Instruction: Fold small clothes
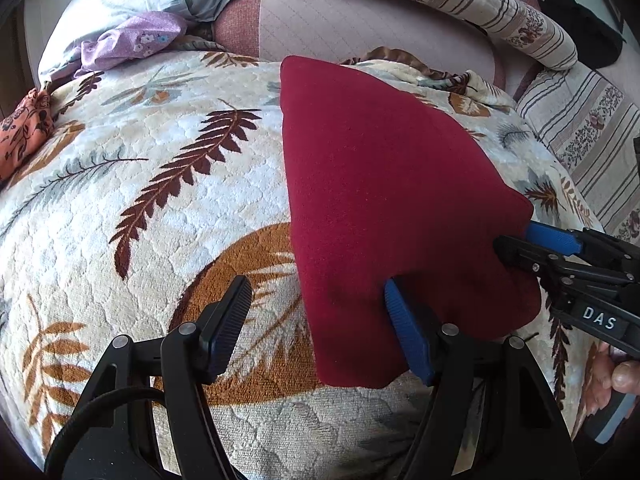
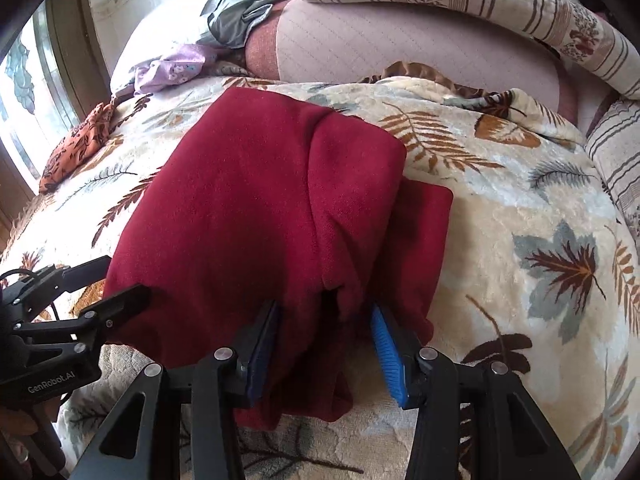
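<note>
Right gripper [image 2: 324, 344] jaws apart w/ red garment's [image 2: 256, 208] near hem bunched between, prob. setting up a fold; left gripper [image 1: 320, 328] jaws wide, one finger under the edge.

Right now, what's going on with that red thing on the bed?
A person is folding a dark red garment on a leaf-patterned blanket. The right hand-held gripper straddles its bunched near edge, jaws open. The left hand-held gripper is open too, one finger against the cloth's near corner.
</note>
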{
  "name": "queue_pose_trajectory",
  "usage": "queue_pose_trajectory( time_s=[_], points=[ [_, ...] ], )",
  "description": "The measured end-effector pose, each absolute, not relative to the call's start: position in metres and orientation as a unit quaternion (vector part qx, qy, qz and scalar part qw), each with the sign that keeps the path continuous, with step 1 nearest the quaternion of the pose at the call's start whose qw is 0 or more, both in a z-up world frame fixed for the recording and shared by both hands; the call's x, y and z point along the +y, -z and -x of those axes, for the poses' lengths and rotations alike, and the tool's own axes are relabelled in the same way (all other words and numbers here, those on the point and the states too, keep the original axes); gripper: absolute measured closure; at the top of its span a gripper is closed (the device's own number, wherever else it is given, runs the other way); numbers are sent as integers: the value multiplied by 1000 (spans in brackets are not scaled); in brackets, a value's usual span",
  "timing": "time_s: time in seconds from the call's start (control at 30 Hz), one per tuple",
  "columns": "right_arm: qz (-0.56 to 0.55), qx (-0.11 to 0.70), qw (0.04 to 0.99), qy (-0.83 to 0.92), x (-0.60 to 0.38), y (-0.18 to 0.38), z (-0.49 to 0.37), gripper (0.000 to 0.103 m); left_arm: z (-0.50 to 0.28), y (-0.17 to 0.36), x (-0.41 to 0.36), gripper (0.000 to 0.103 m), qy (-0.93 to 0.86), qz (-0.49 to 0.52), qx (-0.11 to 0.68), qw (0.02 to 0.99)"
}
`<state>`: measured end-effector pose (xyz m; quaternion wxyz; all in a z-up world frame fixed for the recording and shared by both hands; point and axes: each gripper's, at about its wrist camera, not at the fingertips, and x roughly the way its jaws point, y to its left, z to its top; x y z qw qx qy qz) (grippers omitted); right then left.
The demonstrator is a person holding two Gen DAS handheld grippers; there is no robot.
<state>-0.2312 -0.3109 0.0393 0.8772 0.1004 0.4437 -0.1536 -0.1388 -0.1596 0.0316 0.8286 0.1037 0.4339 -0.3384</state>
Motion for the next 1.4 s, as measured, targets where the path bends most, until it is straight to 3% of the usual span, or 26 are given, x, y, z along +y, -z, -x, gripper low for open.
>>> queue_pose_trajectory(
  time_s=[0.13, 0.23, 0.43, 0.57, 0.7, 0.77, 1.1, 1.23, 1.33, 1.4],
  points=[
    [-113, 417, 889, 154, -307, -56, 237, 50, 139, -31, -160, 33, 338, -104, 434, 829],
    [-126, 397, 897, 148, -307, -62, 236, 34, 138, -32, -160, 33, 338, -101, 436, 828],
    [-152, 430, 878, 144, -321, -32, 215, 30, 121, -35, -153, 33, 374, -30, 473, 797],
    [-201, 403, 884, 128, -338, -39, 227, 29, 109, -45, -146, 33, 402, 27, 480, 780],
    [-205, 371, 894, 149, -354, -49, 239, 20, 95, -51, -149, 33, 430, 66, 487, 758],
    [-222, 372, 891, 136, -366, -45, 238, 20, 89, -48, -151, 28, 432, 83, 498, 748],
    [-310, 369, 873, 69, -400, -18, 211, 16, 72, -15, -172, 27, 432, 99, 546, 711],
    [-302, 380, 873, 53, -392, -7, 189, 7, 76, -13, -179, 25, 441, 87, 535, 715],
    [-281, 379, 880, 50, -385, -6, 179, 11, 77, -12, -181, 26, 448, 83, 529, 716],
    [-284, 373, 882, 45, -382, -7, 178, 31, 78, -13, -181, 36, 449, 77, 523, 721]
  ],
)
